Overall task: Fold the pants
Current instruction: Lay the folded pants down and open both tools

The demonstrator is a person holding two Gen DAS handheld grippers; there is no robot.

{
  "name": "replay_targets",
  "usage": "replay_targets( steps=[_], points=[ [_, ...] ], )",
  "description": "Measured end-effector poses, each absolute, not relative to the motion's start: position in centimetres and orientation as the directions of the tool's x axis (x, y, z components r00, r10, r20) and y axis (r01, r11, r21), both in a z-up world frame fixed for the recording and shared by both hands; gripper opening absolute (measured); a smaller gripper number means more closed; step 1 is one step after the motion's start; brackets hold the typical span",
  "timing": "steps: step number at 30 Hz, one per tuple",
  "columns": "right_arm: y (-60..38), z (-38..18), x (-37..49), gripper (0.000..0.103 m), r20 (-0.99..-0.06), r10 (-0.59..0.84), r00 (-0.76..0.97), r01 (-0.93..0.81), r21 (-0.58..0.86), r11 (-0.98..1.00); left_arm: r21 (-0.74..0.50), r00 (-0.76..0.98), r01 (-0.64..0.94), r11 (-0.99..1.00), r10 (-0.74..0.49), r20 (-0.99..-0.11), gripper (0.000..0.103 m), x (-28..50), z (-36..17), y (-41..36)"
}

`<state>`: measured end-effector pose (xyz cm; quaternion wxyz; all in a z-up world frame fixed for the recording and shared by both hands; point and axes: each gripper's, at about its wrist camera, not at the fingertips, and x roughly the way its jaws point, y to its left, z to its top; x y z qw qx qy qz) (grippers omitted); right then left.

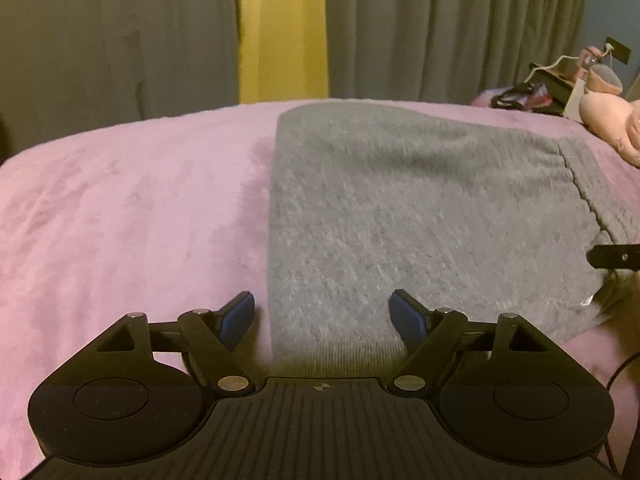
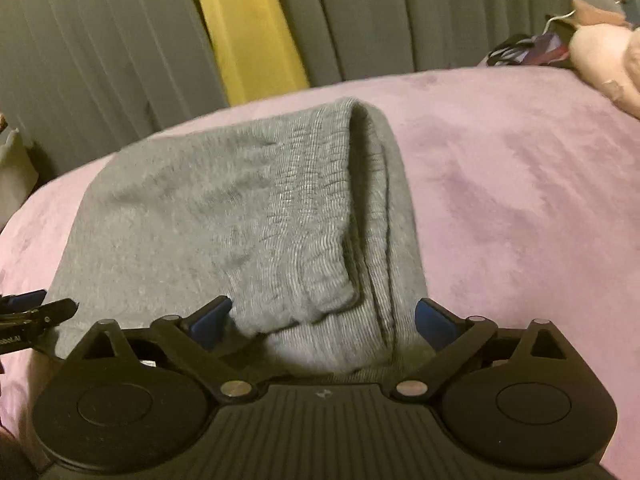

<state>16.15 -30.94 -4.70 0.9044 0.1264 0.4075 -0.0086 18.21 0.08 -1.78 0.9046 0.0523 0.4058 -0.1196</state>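
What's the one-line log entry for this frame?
left gripper: open, empty | right gripper: open, empty | grey pants: folded, on pink blanket

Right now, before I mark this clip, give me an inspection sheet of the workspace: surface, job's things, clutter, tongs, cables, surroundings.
Surface: pink blanket covering a bed, soft and slightly mottled.
Job's things: grey pants lying folded on the blanket, ribbed band on top at their right side.
Clutter: pink plush toy and a dark pile of small items at the far right edge.
Tongs: left tongs open above the pants' near edge; right tongs open, cloth between the pads but not pinched.
Cables: thin dark cable beside the left tongs.
Surroundings: grey curtains with a yellow strip between them.
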Motion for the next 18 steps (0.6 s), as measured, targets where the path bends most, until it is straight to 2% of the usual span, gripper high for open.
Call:
replay_targets(
  steps=[7, 12, 16, 18],
  points=[
    [-29.3, -5.2, 14.6, 0.099, -0.727, 0.076, 0.683, 0.105, 0.200, 0.974, 0.104, 0.672, 0.274, 0.956, -0.113, -0.732, 0.087, 16.2, -1.8, -1.0],
    [-29.4, -5.6, 13.5, 0.099, -0.724, 0.073, 0.686, 0.103, 0.196, 0.975, 0.088, 0.658, 0.265, 0.960, -0.113, -0.745, 0.091, 15.5, -1.5, -0.8],
    [-28.6, -6.0, 12.6, 0.099, -0.758, 0.006, 0.652, 0.116, 0.107, 0.987, 0.102, 0.635, 0.260, 0.960, -0.091, -0.767, 0.093, 14.6, -1.9, -0.8],
    [-28.9, -5.6, 11.9, 0.099, -0.756, 0.018, 0.655, 0.128, 0.135, 0.982, 0.107, 0.631, 0.260, 0.960, -0.085, -0.771, 0.093, 13.8, -1.9, -0.8]
  ],
)
